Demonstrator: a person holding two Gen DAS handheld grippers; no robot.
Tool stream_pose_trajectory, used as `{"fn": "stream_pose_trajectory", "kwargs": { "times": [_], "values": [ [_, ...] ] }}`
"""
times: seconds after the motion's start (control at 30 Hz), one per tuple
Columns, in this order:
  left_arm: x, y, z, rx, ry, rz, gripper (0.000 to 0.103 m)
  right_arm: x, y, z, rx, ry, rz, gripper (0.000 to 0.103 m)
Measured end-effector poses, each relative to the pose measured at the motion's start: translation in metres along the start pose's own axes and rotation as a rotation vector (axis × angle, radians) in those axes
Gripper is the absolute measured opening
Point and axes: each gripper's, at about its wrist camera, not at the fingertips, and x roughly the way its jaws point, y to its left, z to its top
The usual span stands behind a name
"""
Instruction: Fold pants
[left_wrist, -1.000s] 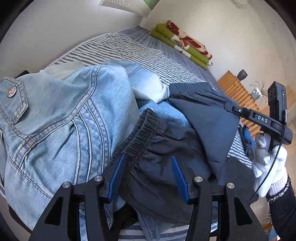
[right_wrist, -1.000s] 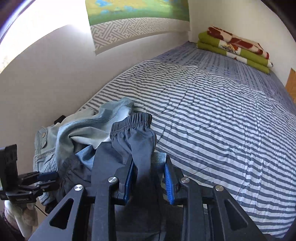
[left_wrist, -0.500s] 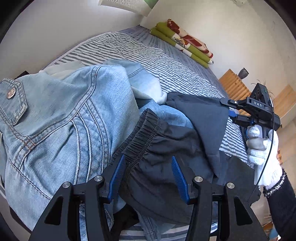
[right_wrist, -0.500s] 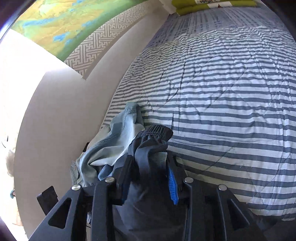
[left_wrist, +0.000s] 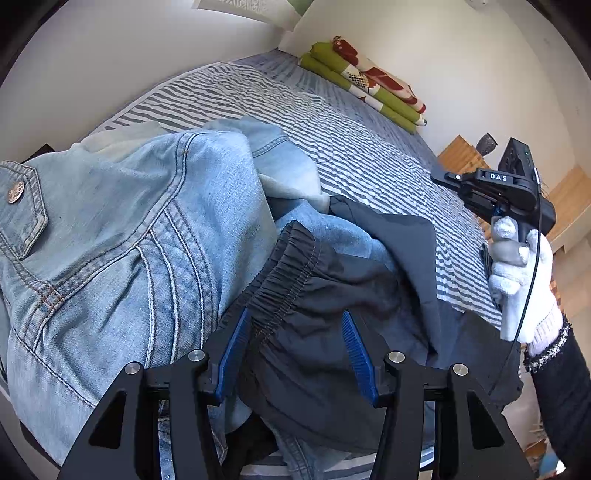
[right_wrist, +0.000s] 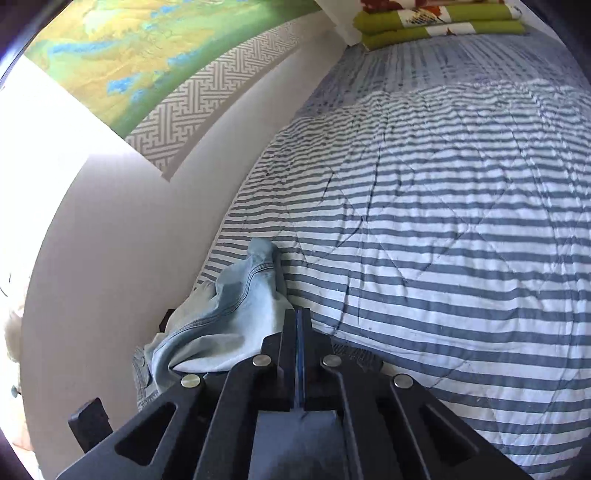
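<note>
Blue pads (left_wrist: 236, 341) of the left gripper (left_wrist: 295, 347) stand apart around the gathered elastic waistband of the dark pants (left_wrist: 332, 321), the cloth bunched between them; from where I stand I cannot tell whether they truly pinch it, and they have not shifted over the past second. The pants lie heaped at the near edge of the striped bed (left_wrist: 362, 162), draped over a pile of pale denim jeans (left_wrist: 122, 236) with a coppery button (left_wrist: 14, 192) showing on the left.

Off to the side, a gloved hand (left_wrist: 521, 273) holds the right gripper (right_wrist: 300, 317) above the bedcover, clear of the pile. That is the change: a second ago a dark trouser leg hung between its pads and reached across toward the bed; now its jaws are pressed flat together with nothing visible between them, and the dark cloth has dropped back against the heap, one flap lying beside the waistband. From its own view only a lump of denim and bare stripes lie ahead.

So, as I judge it, the pants are not yet spread, and the fold has hardly begun; the right side needs a fresh hold before anything can be laid flat.

Further back, folded green and red bedding (left_wrist: 369, 81) rests against the far wall, beside wooden furniture (left_wrist: 461, 162).
</note>
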Motion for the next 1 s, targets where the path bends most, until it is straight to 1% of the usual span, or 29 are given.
{"fn": "stream_pose_trajectory", "kwargs": {
  "times": [0.03, 0.07, 0.1, 0.13, 0.23, 0.27, 0.3, 0.33, 0.37, 0.4, 0.43, 0.5, 0.63, 0.7, 0.73, 0.77, 0.8, 0.87, 0.93, 0.97, 1.0],
  "values": [
    [0.0, 0.0, 0.0, -0.001, -0.002, 0.0, 0.055, -0.005, 0.001, -0.003, -0.013, 0.006, -0.032, 0.005],
    [0.0, 0.0, -0.001, -0.004, -0.004, 0.0, 0.055, -0.007, 0.0, -0.007, -0.015, 0.035, -0.052, 0.022],
    [0.0, 0.0, -0.001, -0.006, -0.004, -0.001, 0.055, -0.006, -0.005, -0.012, -0.005, 0.076, -0.051, 0.05],
    [0.0, 0.0, -0.001, -0.005, -0.004, 0.0, 0.055, -0.005, -0.011, -0.02, 0.012, 0.102, -0.046, 0.058],
    [0.0, 0.001, 0.0, -0.006, -0.001, 0.001, 0.055, -0.001, -0.028, -0.042, 0.07, 0.146, -0.039, 0.058],
    [0.0, 0.001, 0.0, -0.006, 0.001, 0.003, 0.055, 0.0, -0.031, -0.048, 0.082, 0.155, -0.042, 0.058],
    [0.001, 0.0, 0.0, -0.006, 0.001, 0.005, 0.055, 0.001, -0.033, -0.055, 0.09, 0.168, -0.05, 0.054],
    [0.001, 0.0, 0.001, -0.007, 0.002, 0.007, 0.055, 0.003, -0.033, -0.06, 0.091, 0.172, -0.051, 0.045],
    [0.001, 0.0, 0.001, -0.006, 0.002, 0.01, 0.055, 0.003, -0.031, -0.066, 0.083, 0.176, -0.054, 0.022],
    [0.001, 0.0, 0.001, -0.006, 0.002, 0.013, 0.055, 0.003, -0.028, -0.069, 0.075, 0.183, -0.052, 0.004],
    [0.001, -0.001, 0.001, -0.007, 0.002, 0.014, 0.055, -0.002, -0.024, -0.071, 0.069, 0.171, -0.05, 0.002],
    [0.001, -0.001, 0.001, -0.006, 0.003, 0.018, 0.055, -0.018, -0.011, -0.073, 0.029, 0.123, -0.072, 0.002],
    [0.002, 0.0, 0.002, -0.006, 0.007, 0.022, 0.055, -0.067, 0.014, -0.071, -0.058, 0.006, -0.103, 0.002],
    [0.002, -0.001, 0.003, -0.008, 0.009, 0.022, 0.055, -0.102, 0.025, -0.069, -0.109, -0.085, -0.123, 0.002],
    [0.001, 0.0, 0.003, -0.008, 0.01, 0.021, 0.055, -0.12, 0.033, -0.067, -0.152, -0.135, -0.148, 0.002],
    [0.001, -0.001, 0.003, -0.009, 0.01, 0.019, 0.055, -0.14, 0.045, -0.068, -0.213, -0.194, -0.177, 0.002],
    [-0.001, 0.0, 0.004, -0.015, 0.008, 0.015, 0.055, -0.154, 0.058, -0.068, -0.28, -0.23, -0.187, 0.002],
    [-0.007, 0.0, 0.004, -0.028, -0.006, 0.01, 0.055, -0.168, 0.085, -0.071, -0.4, -0.246, -0.194, 0.002],
    [-0.016, 0.002, 0.004, -0.041, -0.027, 0.005, 0.055, -0.161, 0.116, -0.08, -0.502, -0.186, -0.142, 0.002],
    [-0.022, 0.003, 0.003, -0.05, -0.042, 0.007, 0.055, -0.152, 0.13, -0.088, -0.541, -0.155, -0.119, 0.002],
    [-0.028, 0.006, 0.003, -0.06, -0.052, 0.008, 0.055, -0.136, 0.144, -0.1, -0.58, -0.107, -0.077, 0.002]
  ]
}}
